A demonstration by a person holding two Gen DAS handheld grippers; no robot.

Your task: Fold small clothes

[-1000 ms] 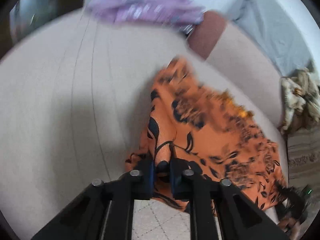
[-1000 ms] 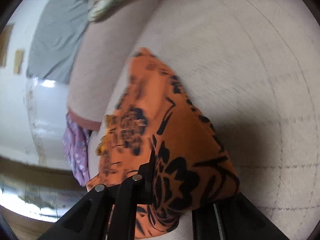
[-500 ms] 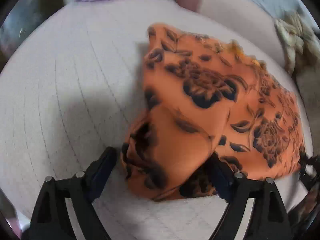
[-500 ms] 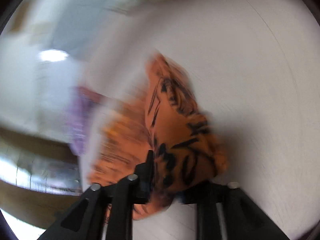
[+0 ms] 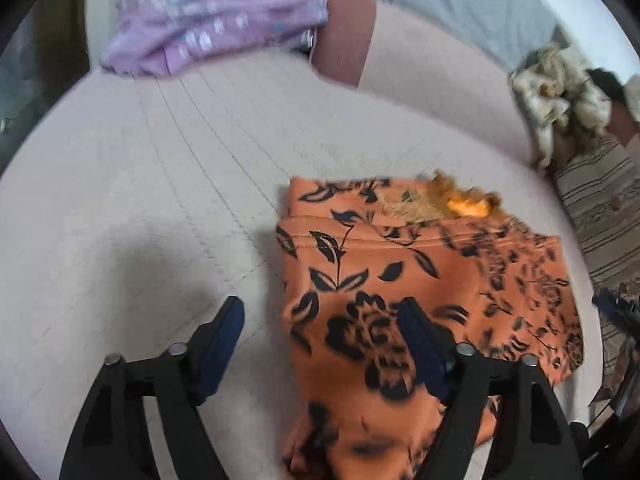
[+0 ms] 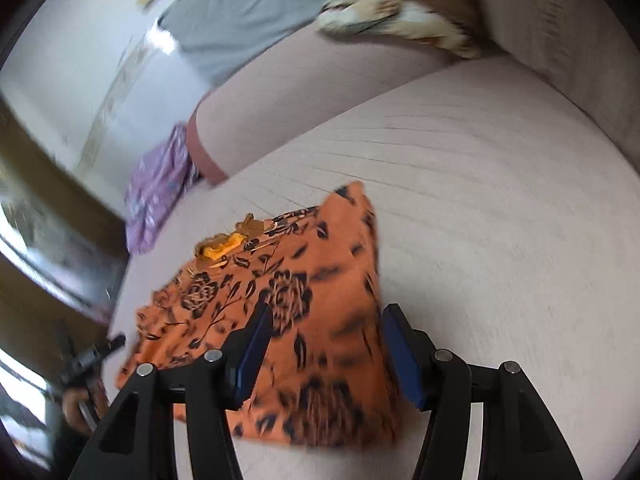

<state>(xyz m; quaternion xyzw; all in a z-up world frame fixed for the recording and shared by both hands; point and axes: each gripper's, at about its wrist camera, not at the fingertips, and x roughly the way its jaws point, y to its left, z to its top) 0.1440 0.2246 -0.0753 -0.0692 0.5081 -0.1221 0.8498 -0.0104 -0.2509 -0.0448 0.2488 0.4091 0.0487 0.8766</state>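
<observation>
An orange garment with a black flower print (image 5: 404, 292) lies folded on the pale pink sofa seat (image 5: 160, 208). It also shows in the right wrist view (image 6: 296, 304). My left gripper (image 5: 320, 320) is open, just above the garment's near left corner, holding nothing. My right gripper (image 6: 326, 332) is open over the garment's near right edge, holding nothing. The other gripper (image 6: 92, 356) shows at the left edge of the right wrist view.
A purple garment (image 5: 212, 20) lies at the far left end of the sofa (image 6: 156, 192). A cream and brown crumpled cloth (image 5: 560, 96) lies on the backrest side (image 6: 400, 8). A striped cushion (image 5: 600, 208) sits at the right. The sofa backrest (image 6: 320, 80) runs behind.
Both grippers have let go of the orange garment and opened. The garment now lies folded flat on the seat. Both grippers have drawn back a little.
</observation>
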